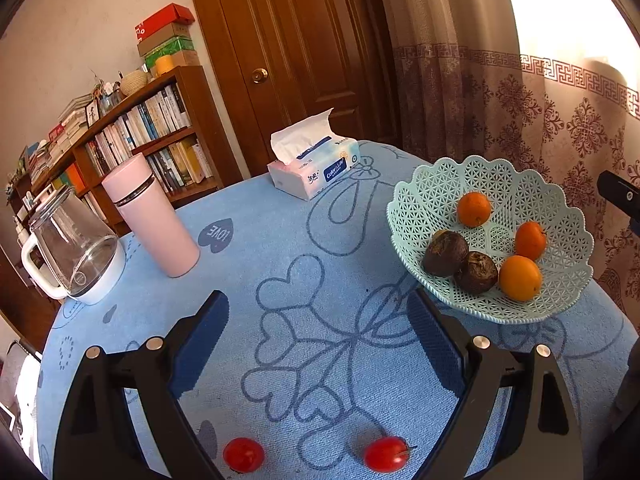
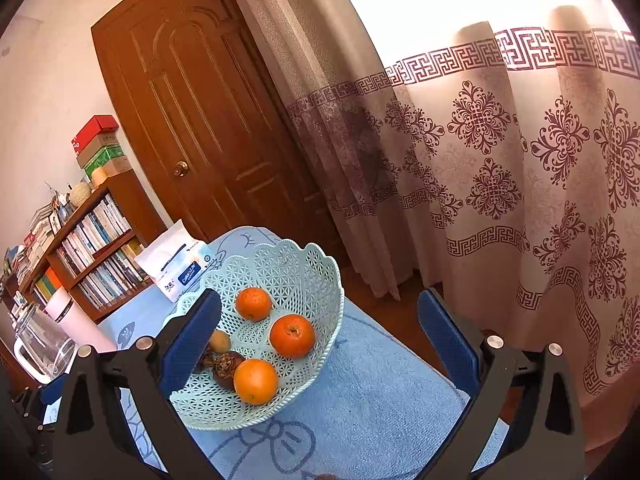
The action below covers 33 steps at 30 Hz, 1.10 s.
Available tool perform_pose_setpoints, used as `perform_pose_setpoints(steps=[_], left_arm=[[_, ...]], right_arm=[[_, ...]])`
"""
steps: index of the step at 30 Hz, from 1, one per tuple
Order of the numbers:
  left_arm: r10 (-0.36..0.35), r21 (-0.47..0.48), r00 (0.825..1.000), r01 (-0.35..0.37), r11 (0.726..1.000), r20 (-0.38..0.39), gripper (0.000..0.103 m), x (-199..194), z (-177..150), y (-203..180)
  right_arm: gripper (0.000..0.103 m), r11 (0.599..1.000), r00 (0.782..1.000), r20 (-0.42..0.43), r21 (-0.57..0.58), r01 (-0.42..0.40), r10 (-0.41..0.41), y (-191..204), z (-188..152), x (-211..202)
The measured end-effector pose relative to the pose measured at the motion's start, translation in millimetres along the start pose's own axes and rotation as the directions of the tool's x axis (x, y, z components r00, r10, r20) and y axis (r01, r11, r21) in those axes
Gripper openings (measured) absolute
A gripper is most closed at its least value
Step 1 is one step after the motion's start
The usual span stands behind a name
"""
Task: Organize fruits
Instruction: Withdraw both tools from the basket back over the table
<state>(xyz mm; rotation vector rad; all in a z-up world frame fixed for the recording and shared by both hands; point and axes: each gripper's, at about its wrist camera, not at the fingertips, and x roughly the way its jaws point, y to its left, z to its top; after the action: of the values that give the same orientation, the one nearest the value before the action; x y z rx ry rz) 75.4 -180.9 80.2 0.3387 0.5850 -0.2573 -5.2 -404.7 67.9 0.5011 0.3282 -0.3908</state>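
Observation:
A pale green lattice basket (image 1: pixel 424 208) stands on the blue tablecloth at the right and holds three oranges (image 1: pixel 520 278) and two dark brown fruits (image 1: pixel 446 253). Two red cherry tomatoes (image 1: pixel 243 455) (image 1: pixel 386 454) lie on the cloth near the front edge, under my left gripper (image 1: pixel 320 320), which is open and empty above the table. In the right wrist view the basket (image 2: pixel 320 272) with the oranges (image 2: pixel 292 336) sits left of centre. My right gripper (image 2: pixel 320 332) is open and empty, hovering over the basket's right side.
A pink tumbler (image 1: pixel 150 216) and a glass kettle (image 1: pixel 74 248) stand at the left of the table. A tissue pack (image 1: pixel 314 166) lies at the far edge. A bookshelf, a wooden door (image 1: pixel 296 40) and patterned curtains (image 2: pixel 520 160) lie beyond the table.

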Motion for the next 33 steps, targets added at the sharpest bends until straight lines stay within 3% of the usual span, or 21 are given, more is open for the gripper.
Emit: perform_pose_setpoints(steps=[5, 12, 26, 33], left_arm=[[0.019, -0.010, 1.000, -0.019, 1.000, 0.002, 0.090, -3.8, -4.1, 6.2], [0.065, -0.008, 0.998, -0.065, 0.998, 0.023, 0.090, -14.4, -10.7, 13.8], [0.119, -0.073, 0.993, -0.117, 0.990, 0.018, 0.090, -32.4, -33.9, 46.7], [0.142, -0.112, 0.990, -0.141, 0.984, 0.000, 0.090, -36.0, -48.4, 64.3]], right_arm=[[0.100, 0.998, 0.999, 0.052, -0.066, 0.005, -0.001, 11.6, -1.4, -9.1], [0.100, 0.958, 0.987, 0.146, -0.286, -0.017, 0.061, 47.0, -15.1, -25.1], [0.100, 0.852, 0.979, 0.052, -0.503, -0.144, 0.196, 86.5, -43.1, -24.0], [0.100, 0.836, 0.976, -0.034, -0.511, -0.201, 0.214, 92.4, -50.1, -17.9]])
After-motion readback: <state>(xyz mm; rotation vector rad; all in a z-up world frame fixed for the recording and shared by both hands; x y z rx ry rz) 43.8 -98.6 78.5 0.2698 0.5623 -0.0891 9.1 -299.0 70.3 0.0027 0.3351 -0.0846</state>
